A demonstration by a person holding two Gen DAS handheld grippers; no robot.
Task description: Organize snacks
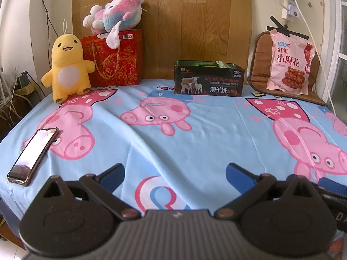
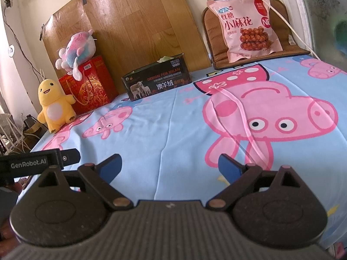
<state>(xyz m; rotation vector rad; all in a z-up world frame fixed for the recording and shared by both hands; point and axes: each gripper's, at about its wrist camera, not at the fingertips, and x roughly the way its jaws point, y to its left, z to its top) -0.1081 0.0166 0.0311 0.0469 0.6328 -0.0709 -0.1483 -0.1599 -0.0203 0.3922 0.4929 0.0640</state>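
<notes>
Bright daylight from the right, glare on the wood panel [image 2: 134, 21], fisheye-bent edges.

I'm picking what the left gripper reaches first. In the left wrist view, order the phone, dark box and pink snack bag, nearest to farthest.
1. Phone, near left on the bedsheet.
2. Dark box, ahead at the headboard.
3. Pink snack bag, far right, propped on the brown cushion.

Left hand-held gripper [image 1: 174, 171] and right hand-held gripper [image 2: 170, 162] gape wide, empty.

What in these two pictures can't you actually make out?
- Dark open box: contents hidden by its walls in both views; only a green scrap shows.
- Phone: screen glare, left view.
- Pink snack bag: small print unreadable.
- Red gift bag: top covered by the plush toy.
</notes>
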